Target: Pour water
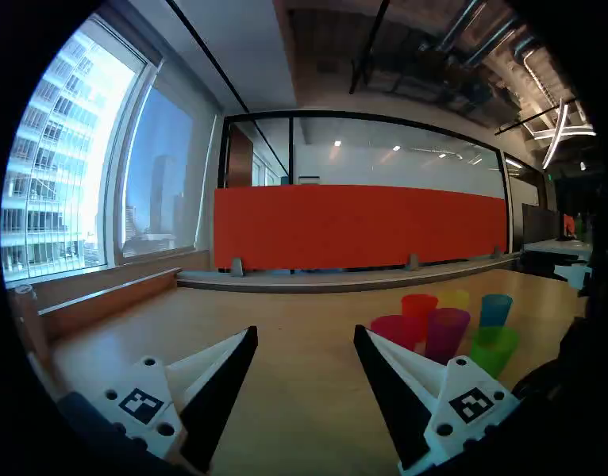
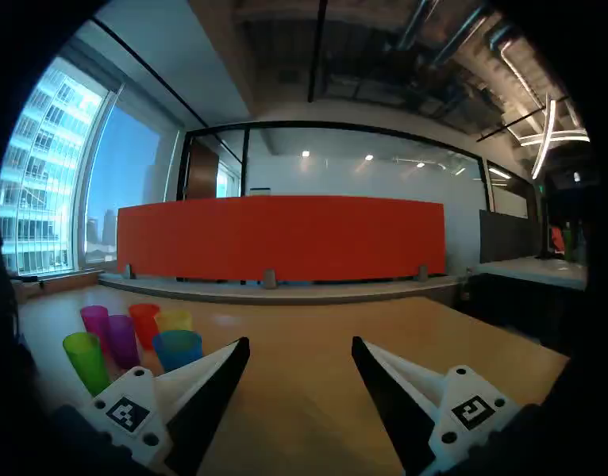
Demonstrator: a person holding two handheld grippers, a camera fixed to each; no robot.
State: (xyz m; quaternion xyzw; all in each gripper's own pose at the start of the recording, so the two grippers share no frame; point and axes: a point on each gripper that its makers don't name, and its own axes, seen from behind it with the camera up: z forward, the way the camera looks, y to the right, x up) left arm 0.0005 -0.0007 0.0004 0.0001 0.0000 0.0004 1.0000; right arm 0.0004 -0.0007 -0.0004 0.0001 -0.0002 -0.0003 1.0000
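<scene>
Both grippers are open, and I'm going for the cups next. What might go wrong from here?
The cups stand packed together; closing on one, say the green cup, may tip its neighbours.
They sit off to one side of the left gripper and the right gripper, so an angled approach may clip a rim.
I cannot tell which cups hold water.
</scene>
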